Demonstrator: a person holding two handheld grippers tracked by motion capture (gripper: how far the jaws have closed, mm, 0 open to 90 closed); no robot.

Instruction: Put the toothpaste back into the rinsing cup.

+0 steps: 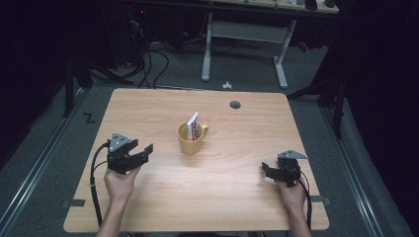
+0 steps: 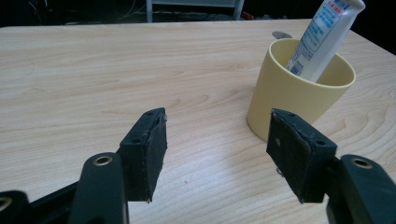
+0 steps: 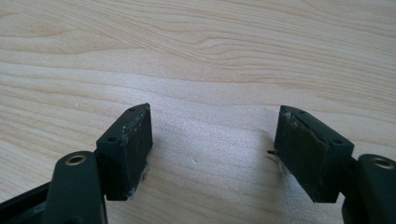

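A yellow mug [image 1: 191,138] [image 2: 299,91] stands upright near the middle of the wooden table [image 1: 158,111]. A white tube with red and blue print [image 1: 193,124] [image 2: 322,32] leans inside it, its top sticking out. My left gripper [image 1: 140,150] [image 2: 217,149] hovers left of the mug, jaws open, nothing between them; the mug lies just beyond its right jaw. At the table's right front my right gripper [image 1: 267,170] [image 3: 215,149] is open over bare wood, pointing left.
A round cable hole [image 1: 235,104] sits in the table's far right part. Beyond the far edge are a white desk frame [image 1: 244,44] and floor cables [image 1: 148,64]. Each hand's black cable trails off the front edge.
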